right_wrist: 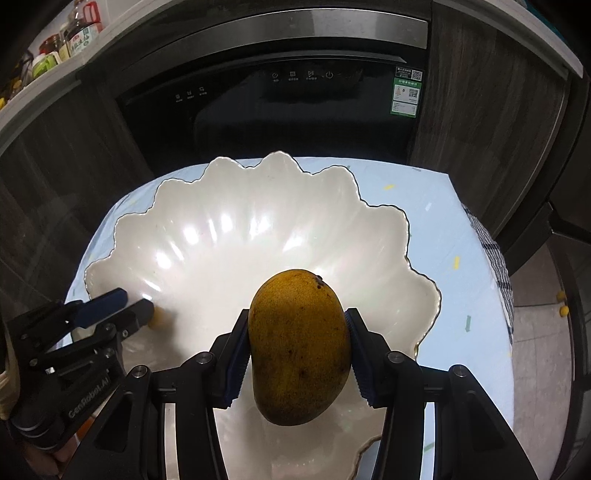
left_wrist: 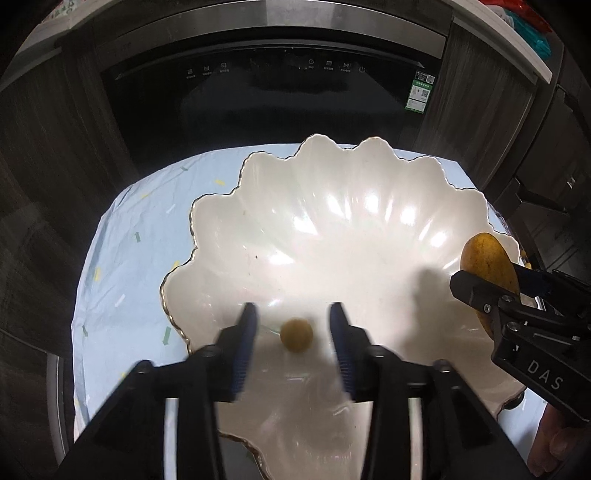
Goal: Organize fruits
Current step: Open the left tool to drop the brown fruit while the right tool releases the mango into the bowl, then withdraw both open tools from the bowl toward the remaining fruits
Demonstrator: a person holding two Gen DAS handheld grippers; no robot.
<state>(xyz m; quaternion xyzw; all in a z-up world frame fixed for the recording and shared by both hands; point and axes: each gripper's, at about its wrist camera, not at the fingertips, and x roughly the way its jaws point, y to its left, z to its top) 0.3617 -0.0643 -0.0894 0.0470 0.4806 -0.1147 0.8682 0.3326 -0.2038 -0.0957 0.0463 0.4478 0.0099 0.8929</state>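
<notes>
Right gripper (right_wrist: pixel 297 354) has its jaws clamped on the mango (right_wrist: pixel 300 347), hovering over the shell-shaped dish (right_wrist: pixel 258 229) to drop it; left gripper (left_wrist: pixel 291 332), jaws open, straddles a small round fruit (left_wrist: pixel 296 335) at 6 o'clock.

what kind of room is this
Most likely a home kitchen. A built-in appliance with a touch panel and energy label sits in dark wood cabinets, sauce bottles and jars stand on the counter above, and a white scalloped bowl rests on a cloth-covered table.

Dish (right_wrist: pixel 258 236) on bench (right_wrist: pixel 436 206), oven (right_wrist: pixel 280 96) behind. Small fruit (left_wrist: pixel 296 335) in dish, left part. Mango (right_wrist: pixel 300 347) between right tongs (right_wrist: pixel 298 354), above dish.
</notes>
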